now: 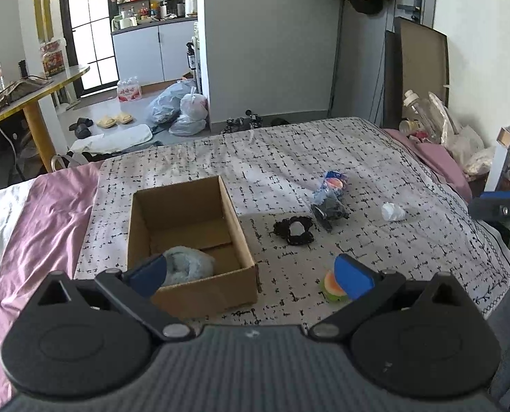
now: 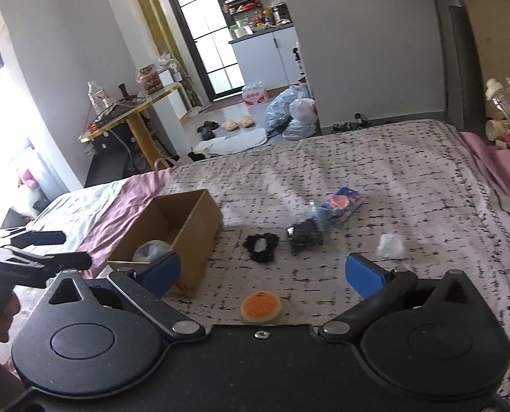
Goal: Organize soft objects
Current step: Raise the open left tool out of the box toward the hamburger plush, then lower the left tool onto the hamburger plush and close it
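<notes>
We hold both tongs spread wide and empty above the bed [image 1: 323, 158]: the left tongs [image 1: 251, 274] hang over the near corner of the cardboard box [image 1: 186, 226], and the right tongs [image 2: 261, 271] hang over the patterned cover, with the orange-and-green sponge [image 2: 261, 307] just below and between their blue tips. A pale blue fluffy bundle [image 1: 189, 264] already lies in the box's near corner. Out on the cover lie the black scrunchie [image 2: 261, 247], a dark item in clear wrap [image 2: 304, 233], a blue packet [image 2: 344, 206] touching it at the far end, and, well apart to the right, a crumpled white piece [image 2: 390, 245]. We judge all of these light and yielding. The sponge should compress, so we would pinch it across its middle; the scrunchie is best pinched on one side of its ring, and the wrapped pieces look slippery, so we would take them at the bulkiest part. Much is uncertain: the sponge's near edge is cut off by the tool body, and the left tongs' finger covers part of the bundle. What sits inside the wraps is too dark to name, and we cannot tell whether the white piece is tissue or cloth.
</notes>
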